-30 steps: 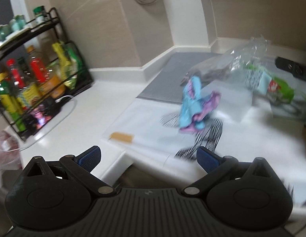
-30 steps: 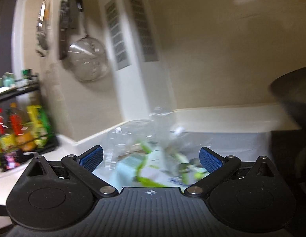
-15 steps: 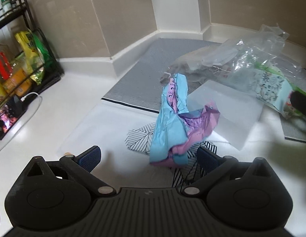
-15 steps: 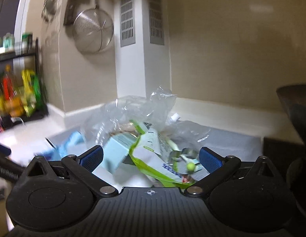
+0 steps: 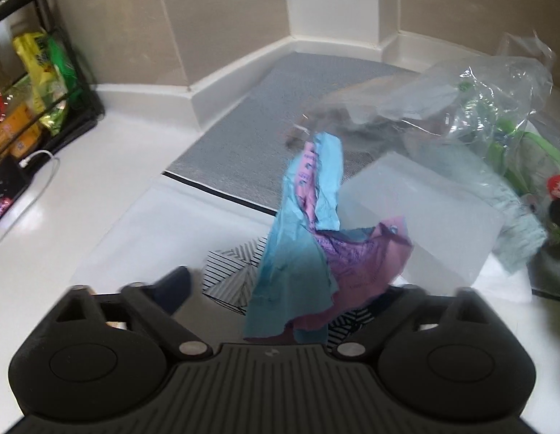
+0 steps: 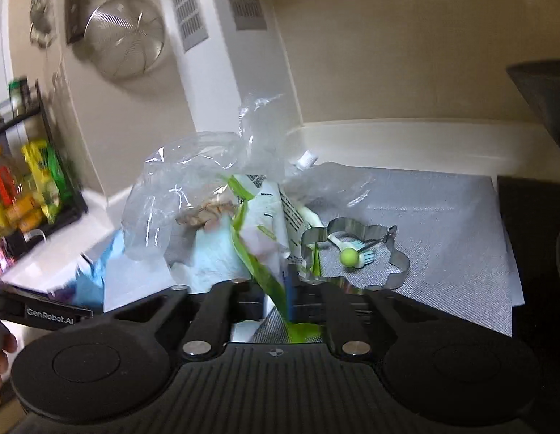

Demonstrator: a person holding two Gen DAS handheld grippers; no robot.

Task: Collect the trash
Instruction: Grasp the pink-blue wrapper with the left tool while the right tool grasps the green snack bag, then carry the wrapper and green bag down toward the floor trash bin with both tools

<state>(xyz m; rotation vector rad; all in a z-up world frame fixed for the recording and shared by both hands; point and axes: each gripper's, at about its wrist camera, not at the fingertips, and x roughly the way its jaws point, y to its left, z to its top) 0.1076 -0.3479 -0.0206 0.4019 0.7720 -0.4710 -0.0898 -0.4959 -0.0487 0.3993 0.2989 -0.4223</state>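
A crumpled blue and pink wrapper [image 5: 309, 246] stands on the white counter between the jaws of my left gripper [image 5: 280, 296]. Those jaws are closing; the left finger [image 5: 175, 287] is still apart from the wrapper and the right one is hidden behind it. My right gripper [image 6: 276, 296] is closing, its pads pinching the green edge of a green and white packet [image 6: 265, 224]. The packet lies in a clear plastic bag [image 6: 193, 181] with other scraps. The same bag [image 5: 461, 94] shows at the right of the left wrist view.
A metal flower-shaped ring [image 6: 385, 253] and a small brush [image 6: 350, 255] lie on the grey mat [image 6: 442, 224]. A translucent sheet [image 5: 424, 217] and striped paper [image 5: 233, 271] lie by the wrapper. A bottle rack [image 5: 34, 83] stands left, a dark pot [image 6: 540, 86] right.
My left gripper came forward and down until the blue and pink wrapper stood between its jaws, which have started to narrow. My right gripper dipped toward the bag and its jaws closed on the green packet.
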